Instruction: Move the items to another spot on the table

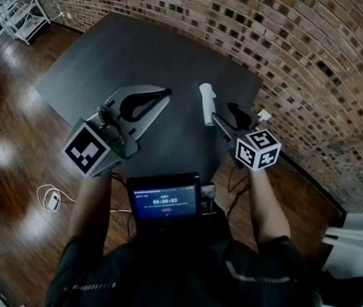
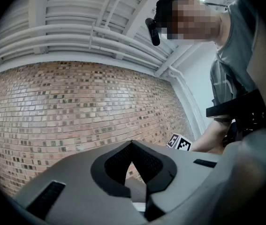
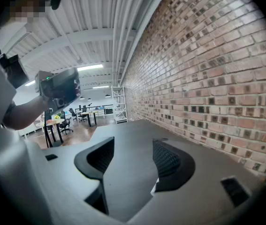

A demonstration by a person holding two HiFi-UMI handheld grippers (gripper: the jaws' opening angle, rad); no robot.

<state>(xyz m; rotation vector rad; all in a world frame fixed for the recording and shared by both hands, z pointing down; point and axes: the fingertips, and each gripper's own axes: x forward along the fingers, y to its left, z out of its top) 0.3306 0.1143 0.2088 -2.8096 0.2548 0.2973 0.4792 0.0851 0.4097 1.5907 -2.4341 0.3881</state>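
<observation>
L gripper (image 2: 132, 144) jaws tip-to-tip, empty; R gripper (image 3: 133, 161) jaws apart, empty; table (image 1: 136, 50) edge beside brick wall (image 1: 283, 31)

We are seeing a smooth, matt dark table (image 1: 136, 50), a glossy wooden floor (image 1: 15, 126) shining at the frame's left, a rough brick wall (image 1: 296, 37), and matt grey plastic with ribbed black pads (image 3: 168, 161) on the right gripper (image 3: 133, 149).

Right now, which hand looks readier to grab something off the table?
Right, probably: the right tool is open and aims down along the dark grey table; the left tool is shut, aimed at the brick wall.
</observation>
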